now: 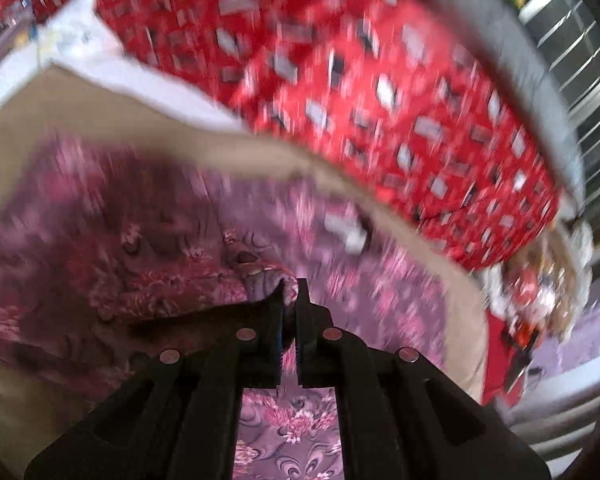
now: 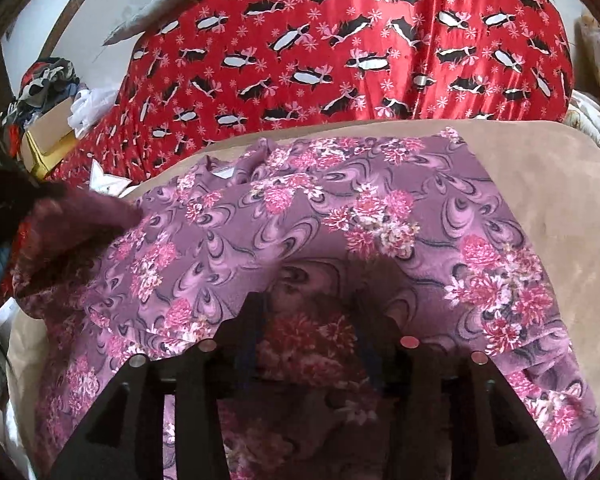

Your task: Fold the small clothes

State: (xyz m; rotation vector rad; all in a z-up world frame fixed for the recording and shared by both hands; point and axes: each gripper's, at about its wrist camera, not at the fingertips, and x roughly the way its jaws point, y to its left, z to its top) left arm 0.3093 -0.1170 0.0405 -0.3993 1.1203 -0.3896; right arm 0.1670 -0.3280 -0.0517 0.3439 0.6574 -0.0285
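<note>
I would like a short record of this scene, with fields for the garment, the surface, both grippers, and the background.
garment: purple floral fabric garment, spread and wrinkled
surface: tan suede-like cushion beneath the garment
left gripper: left gripper shut on a bunched fold of the garment; this view is motion-blurred
right gripper: right gripper open, fingers apart over the garment
background: red satin cloth with black-and-white penguin print behind the cushion
clutter: cardboard box at the left edge of the right wrist view

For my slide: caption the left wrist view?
Left hand-held gripper pinching purple floral garment over tan cushion.
</note>
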